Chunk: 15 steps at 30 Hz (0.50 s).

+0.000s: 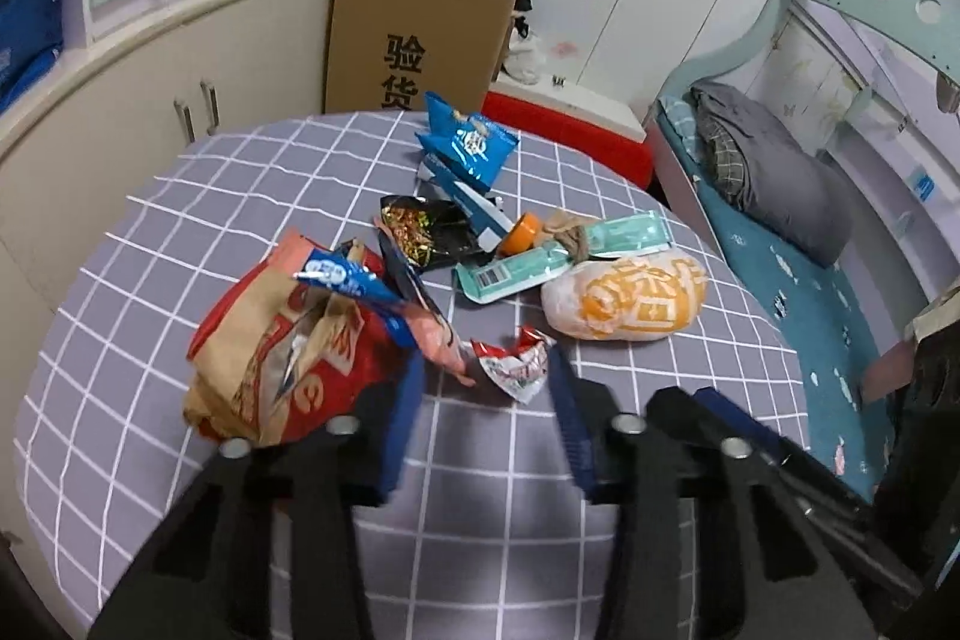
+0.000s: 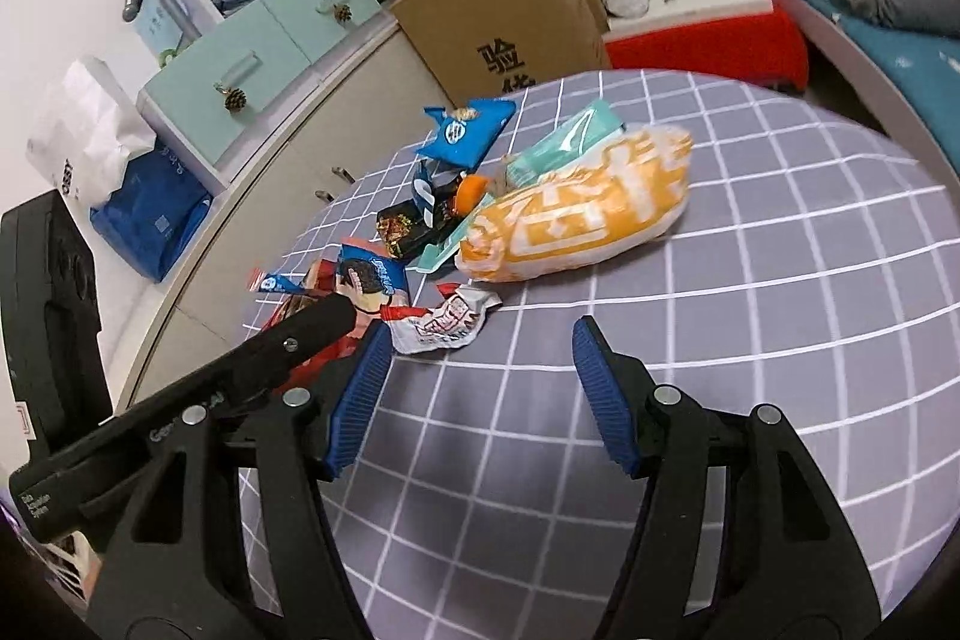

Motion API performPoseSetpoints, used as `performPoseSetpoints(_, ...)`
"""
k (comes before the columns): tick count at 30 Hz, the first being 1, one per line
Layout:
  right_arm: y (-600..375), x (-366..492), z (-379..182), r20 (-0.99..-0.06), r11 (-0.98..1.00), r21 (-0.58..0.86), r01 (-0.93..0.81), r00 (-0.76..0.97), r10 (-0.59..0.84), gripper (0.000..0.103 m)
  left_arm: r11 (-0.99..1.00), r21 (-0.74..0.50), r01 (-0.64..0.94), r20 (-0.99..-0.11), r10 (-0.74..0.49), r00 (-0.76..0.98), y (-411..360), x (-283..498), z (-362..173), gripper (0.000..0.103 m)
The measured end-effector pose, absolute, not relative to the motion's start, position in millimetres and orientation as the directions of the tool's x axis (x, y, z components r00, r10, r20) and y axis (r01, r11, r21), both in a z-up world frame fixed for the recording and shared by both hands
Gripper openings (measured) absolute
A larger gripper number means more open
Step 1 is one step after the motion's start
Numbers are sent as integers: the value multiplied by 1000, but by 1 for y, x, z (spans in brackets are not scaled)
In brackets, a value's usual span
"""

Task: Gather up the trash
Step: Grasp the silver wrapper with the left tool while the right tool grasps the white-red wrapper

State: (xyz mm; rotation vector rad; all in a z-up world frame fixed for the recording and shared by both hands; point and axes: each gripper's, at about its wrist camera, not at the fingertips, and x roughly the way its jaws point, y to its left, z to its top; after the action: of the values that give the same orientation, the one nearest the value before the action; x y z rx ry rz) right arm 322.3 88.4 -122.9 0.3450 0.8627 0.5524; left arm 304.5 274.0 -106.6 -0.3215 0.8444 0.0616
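Wrappers and bags lie heaped mid-table; the crumpled red-white wrapper sits nearest, just beyond the left gripper, fingers narrowed and empty, lined up to pinch; right gripper wide, empty

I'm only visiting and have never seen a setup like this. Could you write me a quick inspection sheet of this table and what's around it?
Surface: table under a grey checked cloth.
Job's things: red paper bag, crumpled red-white wrapper, orange-white bag, teal package, blue snack packet, dark wrapper, all loose in one heap.
Clutter: nothing seen beyond the trash.
Grippers: left gripper open, nothing between its jaws, just short of the crumpled wrapper; right gripper open and empty.
Cables: nothing seen.
Surroundings: cardboard box, cabinets, bed.
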Motion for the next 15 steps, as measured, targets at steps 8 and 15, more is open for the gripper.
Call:
performPoseSetpoints(8,113,343,-135,-654,818,496,-291,495,573,62,954,-238,-183,-718,-46,694,288,303,-104,3)
performPoseSetpoints(15,137,358,-144,-689,841,474,-262,485,539,62,955,-216,-204,-660,11,751,298,291,-89,2)
